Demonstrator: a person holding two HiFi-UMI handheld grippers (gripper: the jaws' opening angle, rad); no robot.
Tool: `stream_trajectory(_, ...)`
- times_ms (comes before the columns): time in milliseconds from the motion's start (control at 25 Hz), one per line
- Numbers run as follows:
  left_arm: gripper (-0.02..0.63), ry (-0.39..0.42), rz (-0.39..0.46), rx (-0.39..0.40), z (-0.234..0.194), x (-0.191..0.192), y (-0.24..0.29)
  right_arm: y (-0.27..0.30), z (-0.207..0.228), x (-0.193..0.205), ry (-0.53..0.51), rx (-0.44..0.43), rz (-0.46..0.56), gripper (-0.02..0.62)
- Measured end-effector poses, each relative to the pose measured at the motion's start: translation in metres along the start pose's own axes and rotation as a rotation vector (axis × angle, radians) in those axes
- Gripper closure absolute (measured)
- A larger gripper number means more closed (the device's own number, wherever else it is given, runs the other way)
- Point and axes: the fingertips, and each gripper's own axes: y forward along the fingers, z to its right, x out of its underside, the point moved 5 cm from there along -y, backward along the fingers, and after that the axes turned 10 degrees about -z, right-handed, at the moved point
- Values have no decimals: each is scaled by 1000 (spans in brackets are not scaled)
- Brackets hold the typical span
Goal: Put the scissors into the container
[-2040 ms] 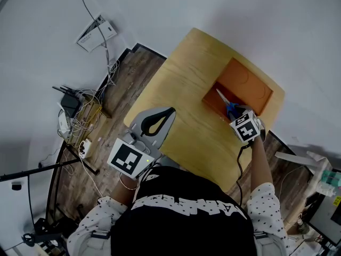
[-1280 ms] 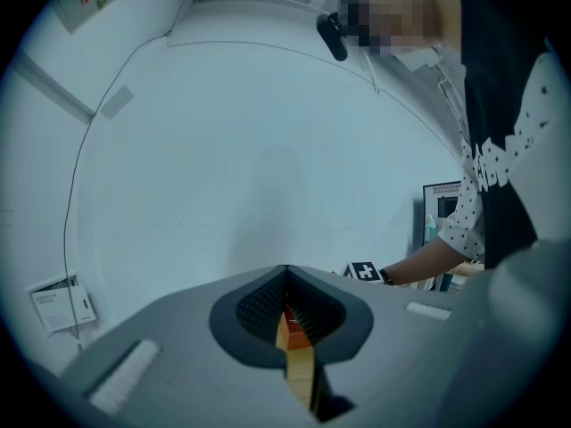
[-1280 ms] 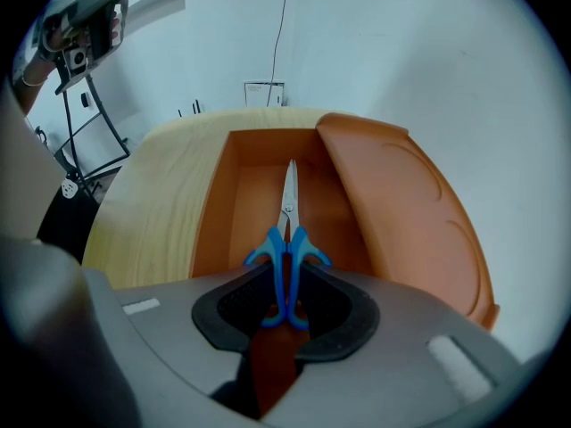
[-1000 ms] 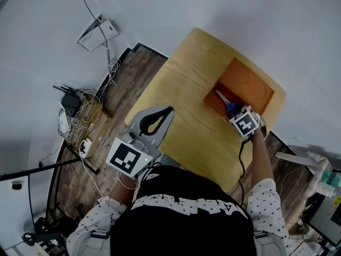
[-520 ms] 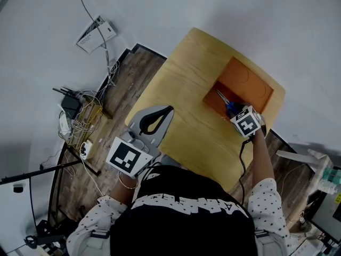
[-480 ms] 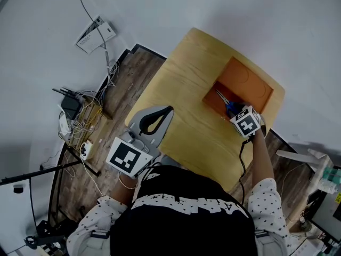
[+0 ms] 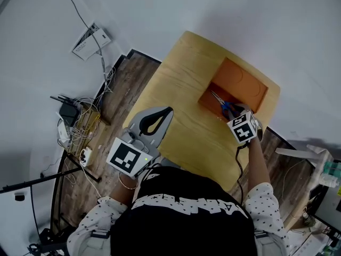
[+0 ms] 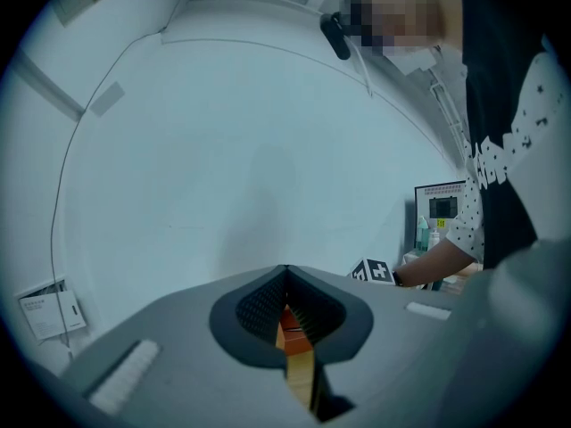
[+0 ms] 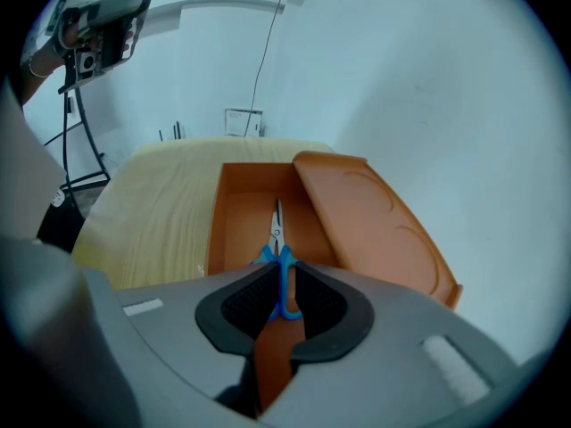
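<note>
The blue-handled scissors [image 9: 278, 243] point their blades into the open orange container [image 9: 236, 212], tips low near its floor. My right gripper [image 9: 284, 261] is at the container's near end. Its jaws are closing, with a blue handle loop between the pads, which touch it on both sides. In the head view the scissors [image 7: 219, 101] stick out from the right gripper [image 7: 233, 112] over the container [image 7: 209, 96], whose lid [image 7: 242, 81] leans back on the far side. My left gripper [image 7: 170, 111] hovers at the table's near-left edge, tips together and empty.
The container sits on a yellow wooden table [image 7: 178, 84] against a white wall. Tangled cables and power adapters [image 7: 80, 121] lie on the wooden floor to the left, with a white paper pack [image 7: 88, 38] further off. A shelf with bottles [image 7: 326, 170] stands at the right.
The right gripper stays at the container's near end with the scissors reaching into it. The whole head view has shifted slightly. The left gripper has not moved.
</note>
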Motion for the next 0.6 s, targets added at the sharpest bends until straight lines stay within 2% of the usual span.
stream_trajectory(80,609,6,18,12,0,0,3,-8,2,2,52,44,38,565)
stream_trajectory(160,609,10,27,32,2,1,6,-15,3,5,95,64,62,581)
stream_trajectory(440,609,24,30,87,12,-8,21,-54,8,13,248,151,167,581)
stream_trajectory(600,609,27,27,118,17,-12,29,-82,8,13,357,171,245,581)
